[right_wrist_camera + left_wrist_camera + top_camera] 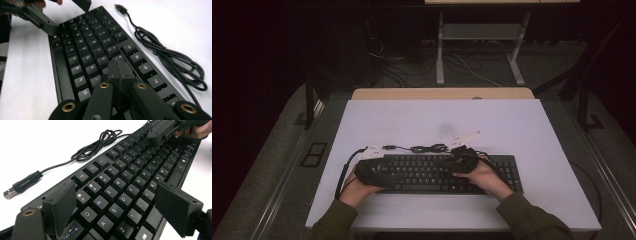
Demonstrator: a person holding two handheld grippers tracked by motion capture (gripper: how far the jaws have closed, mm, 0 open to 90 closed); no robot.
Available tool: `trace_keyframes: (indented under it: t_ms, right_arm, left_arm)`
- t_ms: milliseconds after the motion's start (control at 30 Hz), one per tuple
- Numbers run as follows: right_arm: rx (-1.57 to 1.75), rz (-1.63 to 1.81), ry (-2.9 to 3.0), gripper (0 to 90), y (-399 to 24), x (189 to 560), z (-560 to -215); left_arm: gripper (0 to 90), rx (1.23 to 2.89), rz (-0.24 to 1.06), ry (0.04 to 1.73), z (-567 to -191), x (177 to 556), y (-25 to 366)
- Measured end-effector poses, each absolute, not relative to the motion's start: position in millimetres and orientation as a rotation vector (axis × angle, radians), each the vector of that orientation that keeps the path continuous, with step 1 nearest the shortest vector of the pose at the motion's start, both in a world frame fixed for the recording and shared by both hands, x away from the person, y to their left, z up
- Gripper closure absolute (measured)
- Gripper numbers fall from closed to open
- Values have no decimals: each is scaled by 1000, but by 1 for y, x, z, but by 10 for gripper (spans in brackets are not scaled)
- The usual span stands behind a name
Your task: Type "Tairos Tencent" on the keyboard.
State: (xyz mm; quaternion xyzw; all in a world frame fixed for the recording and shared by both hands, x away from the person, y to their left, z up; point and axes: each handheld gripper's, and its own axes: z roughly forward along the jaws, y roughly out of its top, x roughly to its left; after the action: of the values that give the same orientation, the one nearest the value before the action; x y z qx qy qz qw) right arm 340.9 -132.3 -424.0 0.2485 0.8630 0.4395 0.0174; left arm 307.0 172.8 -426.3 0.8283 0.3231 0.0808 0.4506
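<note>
A black keyboard (432,172) (130,170) (87,47) lies across the near part of the white table (437,120). Its coiled black cable (427,148) (100,140) (172,57) sits behind it and ends in a loose USB plug (22,183) (121,8). My left gripper (372,170) (120,207) is open, its jaws straddling the keyboard's left end from back edge to front edge. My right gripper (459,159) (120,72) is shut with nothing between its pads, tips down over the middle keys. Each gripper view shows the other gripper farther along the keyboard.
Bare tabletop lies beyond the cable and at both sides of the keyboard. A wooden strip (442,93) runs along the table's far edge. Desk legs (440,55) and floor cables (472,70) lie farther back in the dark.
</note>
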Motion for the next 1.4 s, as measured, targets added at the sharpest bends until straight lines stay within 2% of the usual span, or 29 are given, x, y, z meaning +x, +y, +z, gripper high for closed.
trace_keyframes:
  t_ms: [800,1133,1267,1400]
  right_arm:
    - [765,1243,2733,891,-122,341,-436]
    - [762,1315,2703,888,-126,340,-430]
    - [751,1358,2691,839,-129,339,-426]
    - [739,1391,2677,746,-130,338,-425]
  left_arm:
    - [170,2046,201,798,-426,307,172]
    - [170,2047,201,799,-426,307,172]
    - [171,2051,202,792,-426,307,172]
    - [171,2048,201,796,-426,307,172]
